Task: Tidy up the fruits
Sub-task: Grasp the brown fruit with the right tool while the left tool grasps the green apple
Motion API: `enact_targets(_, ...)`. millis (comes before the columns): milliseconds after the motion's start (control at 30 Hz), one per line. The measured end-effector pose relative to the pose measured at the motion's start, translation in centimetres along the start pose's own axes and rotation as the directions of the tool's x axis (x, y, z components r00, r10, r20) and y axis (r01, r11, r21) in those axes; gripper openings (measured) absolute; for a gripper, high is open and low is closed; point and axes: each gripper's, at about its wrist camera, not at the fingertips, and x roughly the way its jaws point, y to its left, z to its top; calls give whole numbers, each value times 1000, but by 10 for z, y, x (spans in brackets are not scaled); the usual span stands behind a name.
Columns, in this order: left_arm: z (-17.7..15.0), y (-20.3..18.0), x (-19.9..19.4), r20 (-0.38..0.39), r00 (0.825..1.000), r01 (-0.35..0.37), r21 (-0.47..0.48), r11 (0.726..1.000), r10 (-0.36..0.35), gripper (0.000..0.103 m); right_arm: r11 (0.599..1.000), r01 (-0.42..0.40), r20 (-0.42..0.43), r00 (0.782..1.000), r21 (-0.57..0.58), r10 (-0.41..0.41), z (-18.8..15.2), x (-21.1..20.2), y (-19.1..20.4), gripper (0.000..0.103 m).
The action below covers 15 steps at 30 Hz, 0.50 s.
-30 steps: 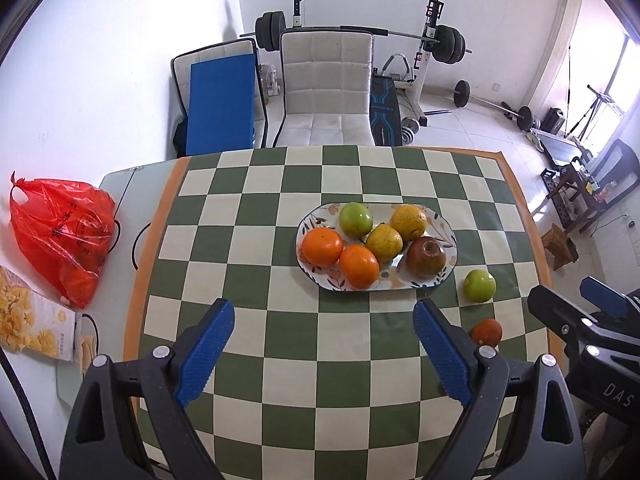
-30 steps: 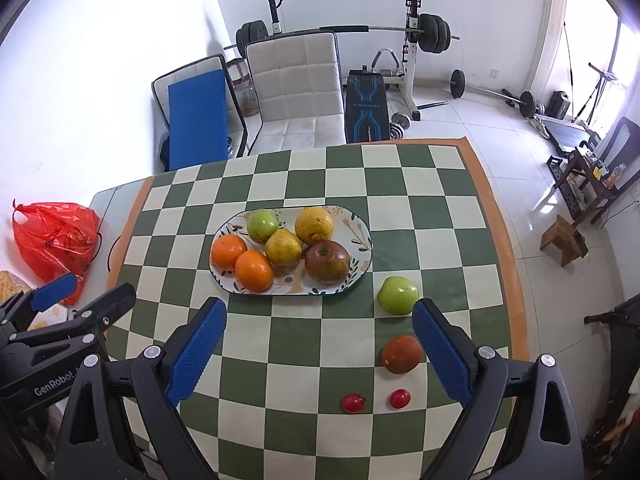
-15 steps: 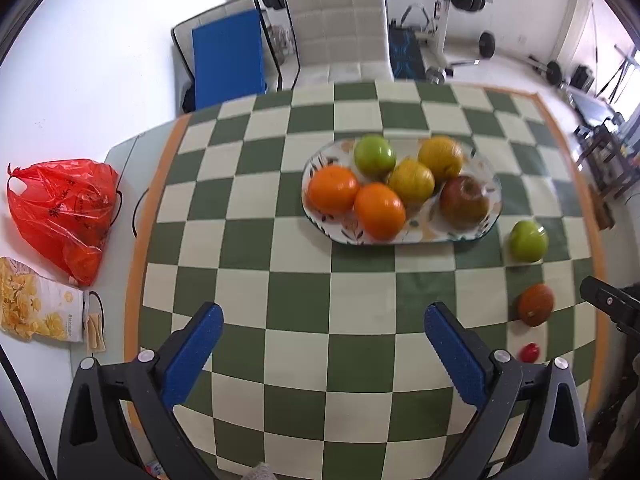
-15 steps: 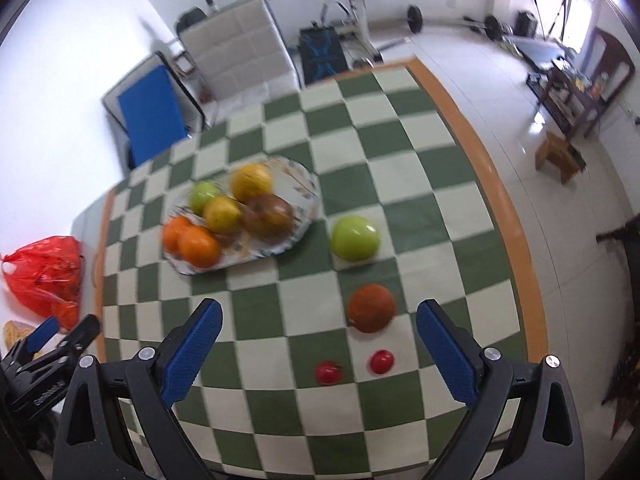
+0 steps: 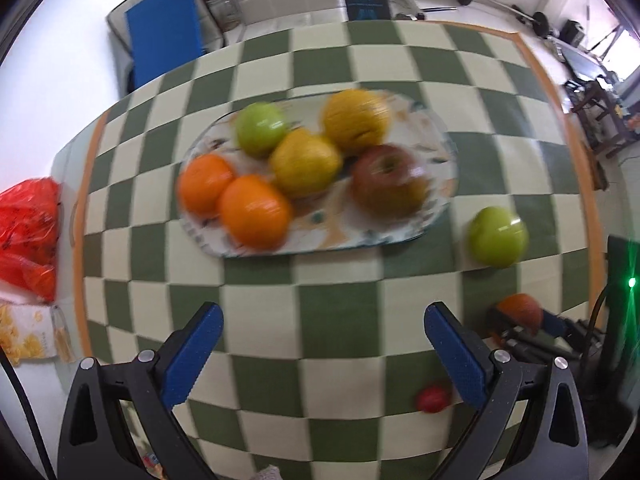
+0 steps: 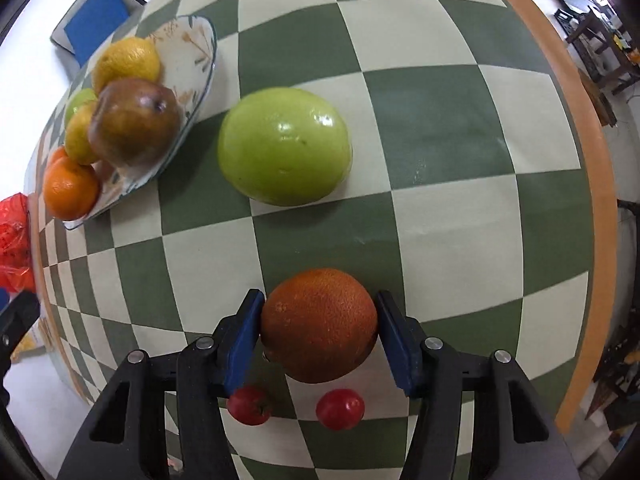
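Note:
A patterned oval plate (image 5: 438,184) (image 6: 196,52) on the checkered table holds several fruits: two oranges, a green apple, two yellow fruits and a red-brown apple (image 5: 388,186) (image 6: 134,120). A loose green apple (image 5: 498,236) (image 6: 285,145) lies right of the plate. My right gripper (image 6: 319,326) is shut on a dark orange fruit (image 6: 320,324) (image 5: 520,310) at table level. Two small red fruits (image 6: 340,409) (image 6: 249,405) lie just below it. My left gripper (image 5: 322,344) is open and empty, above the table in front of the plate.
A red plastic bag (image 5: 28,236) and a snack packet (image 5: 28,332) lie at the table's left edge. The orange table border (image 6: 600,184) runs along the right. Chairs (image 5: 168,36) and gym gear stand beyond the far edge.
My right gripper dropped down to the dark orange fruit and closed on it. My left gripper moved closer to the plate and a little right, still open.

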Motion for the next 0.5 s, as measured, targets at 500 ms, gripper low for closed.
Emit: enact_targets(500,62,-151,80,-197,977,135,307,942,-76,97,983,-21,67,998,184,9,32,-39,-116,59)
